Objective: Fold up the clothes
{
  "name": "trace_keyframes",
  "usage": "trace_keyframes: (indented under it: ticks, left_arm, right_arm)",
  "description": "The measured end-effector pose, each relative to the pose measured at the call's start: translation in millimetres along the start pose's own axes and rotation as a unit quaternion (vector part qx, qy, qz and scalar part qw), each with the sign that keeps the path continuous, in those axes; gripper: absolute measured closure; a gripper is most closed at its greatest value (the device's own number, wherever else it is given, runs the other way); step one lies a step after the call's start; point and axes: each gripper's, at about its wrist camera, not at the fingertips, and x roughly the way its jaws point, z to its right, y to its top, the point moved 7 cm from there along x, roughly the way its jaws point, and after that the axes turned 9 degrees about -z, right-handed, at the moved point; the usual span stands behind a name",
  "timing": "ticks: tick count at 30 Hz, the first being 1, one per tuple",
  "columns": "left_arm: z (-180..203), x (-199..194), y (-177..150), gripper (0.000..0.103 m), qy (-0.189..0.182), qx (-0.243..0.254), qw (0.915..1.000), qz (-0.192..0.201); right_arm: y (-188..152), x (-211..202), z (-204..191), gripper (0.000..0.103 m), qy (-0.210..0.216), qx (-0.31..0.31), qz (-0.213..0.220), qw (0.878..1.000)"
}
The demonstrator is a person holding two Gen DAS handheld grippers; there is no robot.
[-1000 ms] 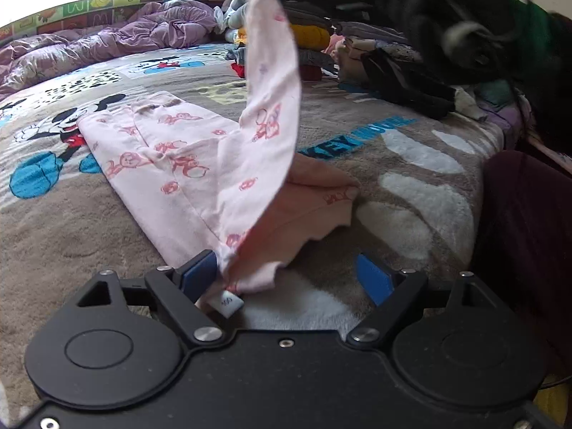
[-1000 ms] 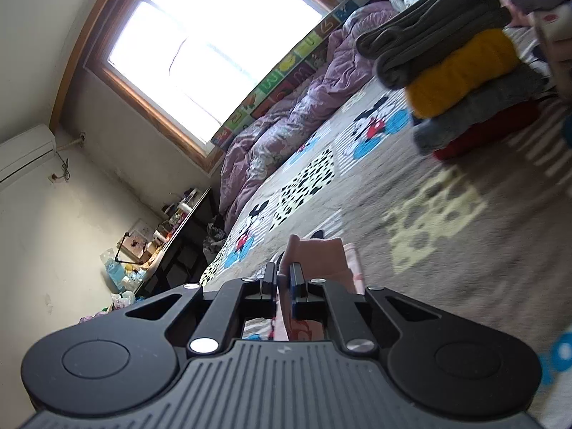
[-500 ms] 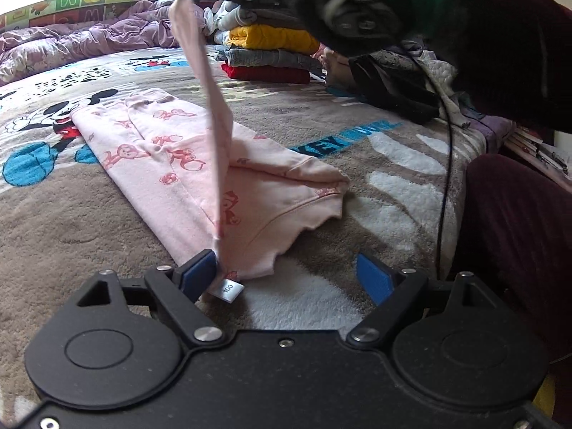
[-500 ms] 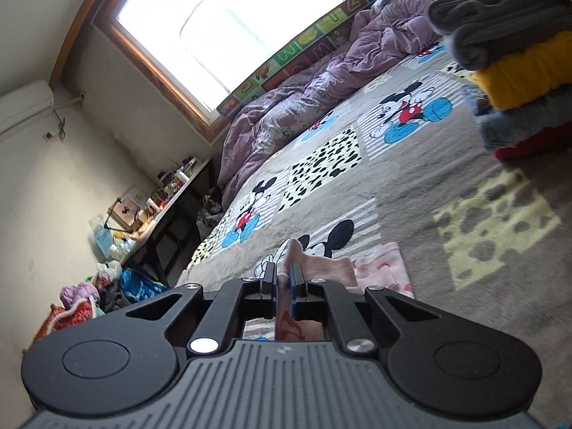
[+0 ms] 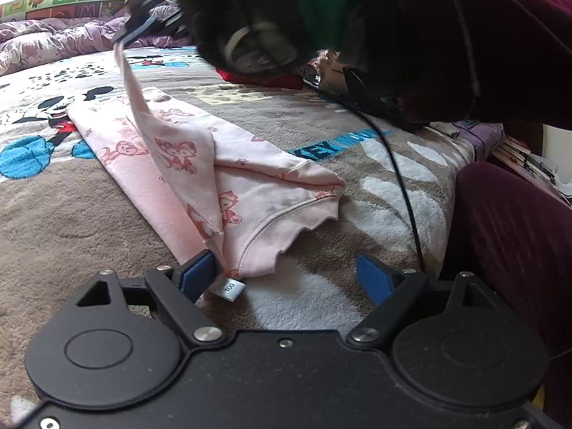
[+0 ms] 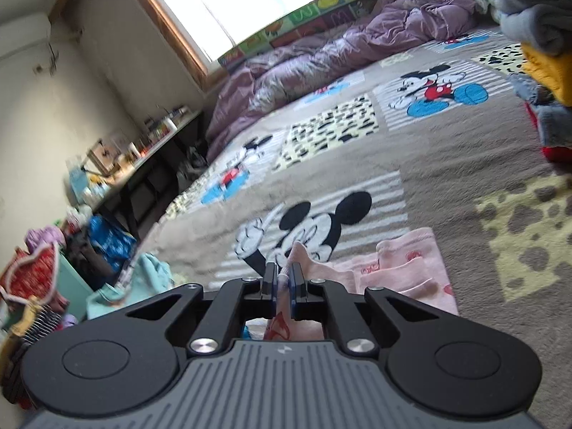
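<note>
**Pink garment mid-fold on the bed**

The pink garment (image 5: 228, 178) lies on the cartoon blanket (image 5: 71, 214): light, limp knit, best taken at hems or cuffs. I hold my right gripper (image 6: 282, 279) raised, pinching a sleeve end that hangs taut. My left gripper (image 5: 286, 275) sits low at the neckline, jaws spread, one pad (image 5: 198, 271) touching cloth.

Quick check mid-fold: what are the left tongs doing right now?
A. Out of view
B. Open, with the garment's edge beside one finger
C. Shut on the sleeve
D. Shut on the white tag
B: the left tongs stand open, their blue pads far apart, and the pink garment lies by the left pad with the tag next to it, while the right tongs pinch the lifted sleeve.
</note>
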Motion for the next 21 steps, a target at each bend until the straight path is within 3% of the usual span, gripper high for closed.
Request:
trace_keyframes:
  ticks: [7, 10, 12, 13, 21]
  left_arm:
    - [-1, -1, 0, 0.017, -0.006, 0.001, 1.0000, -0.001]
    - [-2, -1, 0, 0.017, -0.009, 0.002, 1.0000, -0.001]
    - [-2, -1, 0, 0.017, -0.009, 0.002, 1.0000, -0.001]
    - [-3, -1, 0, 0.017, -0.009, 0.003, 1.0000, -0.001]
    - [-2, 1, 1, 0.016, -0.007, 0.002, 1.0000, -0.002]
  right_arm:
    - [-10, 43, -1, 0.094, -0.038, -0.029, -0.032, 0.998]
    - [-11, 58, 2, 0.088, -0.026, -0.017, -0.055, 0.998]
    - [-6, 54, 3, 0.072, -0.013, -0.021, -0.053, 0.998]
    - [-4, 48, 4, 0.069, -0.013, -0.028, -0.046, 0.998]
    - [-13, 49, 31, 0.067, -0.039, -0.076, -0.077, 0.993]
